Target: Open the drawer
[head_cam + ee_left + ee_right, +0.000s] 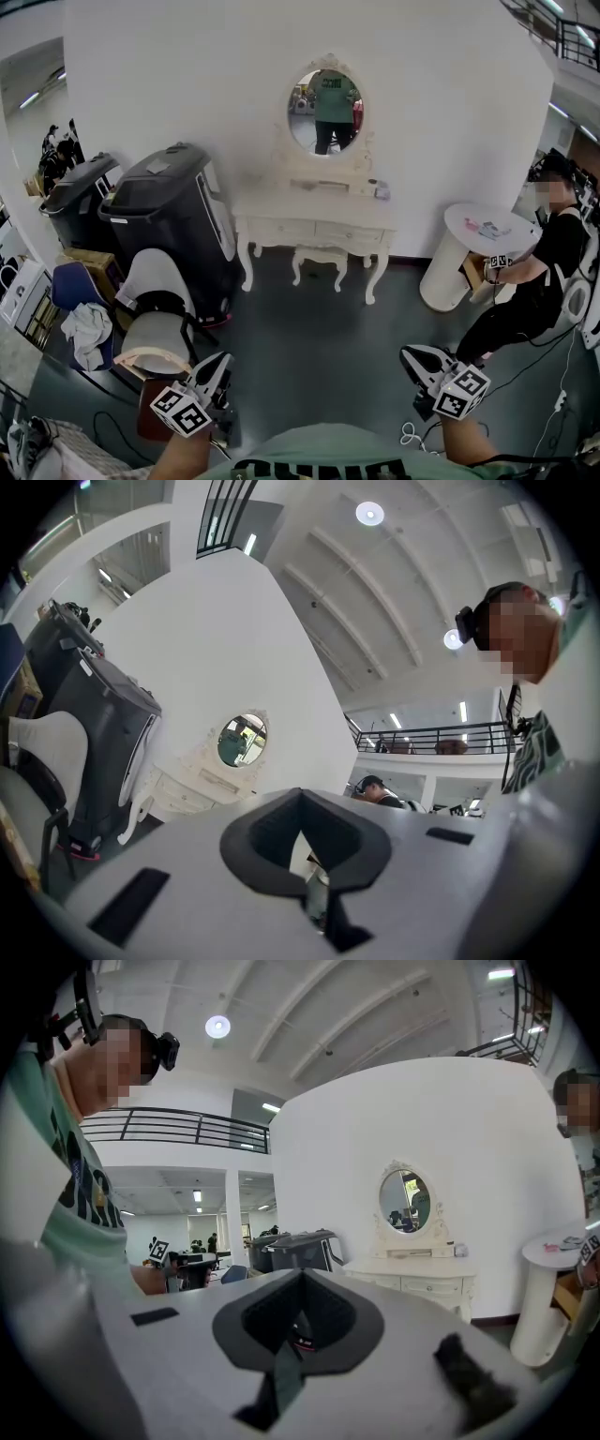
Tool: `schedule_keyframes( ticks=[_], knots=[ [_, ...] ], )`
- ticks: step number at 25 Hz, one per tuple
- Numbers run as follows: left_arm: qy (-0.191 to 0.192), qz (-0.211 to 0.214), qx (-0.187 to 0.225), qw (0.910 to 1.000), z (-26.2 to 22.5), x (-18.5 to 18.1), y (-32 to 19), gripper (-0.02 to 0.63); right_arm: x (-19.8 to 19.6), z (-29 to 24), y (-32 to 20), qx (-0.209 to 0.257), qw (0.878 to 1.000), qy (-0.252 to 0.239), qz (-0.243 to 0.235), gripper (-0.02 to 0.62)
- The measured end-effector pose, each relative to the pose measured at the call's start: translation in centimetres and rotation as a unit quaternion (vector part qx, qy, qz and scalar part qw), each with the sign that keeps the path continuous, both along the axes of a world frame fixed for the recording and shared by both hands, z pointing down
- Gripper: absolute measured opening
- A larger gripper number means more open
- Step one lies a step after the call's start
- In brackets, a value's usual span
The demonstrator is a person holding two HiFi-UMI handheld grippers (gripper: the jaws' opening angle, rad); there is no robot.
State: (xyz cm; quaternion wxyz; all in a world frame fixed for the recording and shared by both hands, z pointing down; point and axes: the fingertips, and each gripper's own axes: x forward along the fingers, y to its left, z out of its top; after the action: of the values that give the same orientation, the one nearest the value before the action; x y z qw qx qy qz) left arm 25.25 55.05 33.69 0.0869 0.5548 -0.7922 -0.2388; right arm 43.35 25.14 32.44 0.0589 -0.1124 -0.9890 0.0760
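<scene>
The left gripper [221, 360] and right gripper [410, 355] hover low above the grey floor [319, 347], each with its jaws pressed together on nothing. Well apart from both, straight ahead and roughly midway between them, the white dressing table [314, 208] stands against the wall with its long axis running left to right. Its drawer [349, 234] is shut, front facing the grippers. Left of the table stand two black bins [173, 216] with lids down, contents hidden.
</scene>
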Motion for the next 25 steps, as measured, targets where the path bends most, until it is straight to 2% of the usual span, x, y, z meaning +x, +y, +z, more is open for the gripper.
schedule_keyframes(
  ticks=[7, 14, 19, 25],
  knots=[
    [-0.014, 0.0, -0.006, 0.9999, -0.3, -4.5, 5.7, -0.003, -5.2, -0.9, 5.1, -0.006, 1.0, -0.01, 0.002, 0.012],
    [-0.015, 0.021, -0.021, 0.9994, 0.8, -7.2, 7.6, -0.003, -8.0, -1.0, 7.8, -0.012, 1.0, -0.023, 0.008, 0.012],
    [-0.004, 0.02, -0.024, 0.9995, 1.1, -8.2, 6.6, -0.003, -8.8, -0.2, 6.4, -0.023, 1.0, -0.014, 0.016, 0.012],
    [-0.022, 0.012, -0.035, 0.9991, 0.2, -9.2, 2.1, -0.003, -10.9, 0.3, 1.5, -0.035, 0.999, -0.033, 0.003, 0.012]
  ],
)
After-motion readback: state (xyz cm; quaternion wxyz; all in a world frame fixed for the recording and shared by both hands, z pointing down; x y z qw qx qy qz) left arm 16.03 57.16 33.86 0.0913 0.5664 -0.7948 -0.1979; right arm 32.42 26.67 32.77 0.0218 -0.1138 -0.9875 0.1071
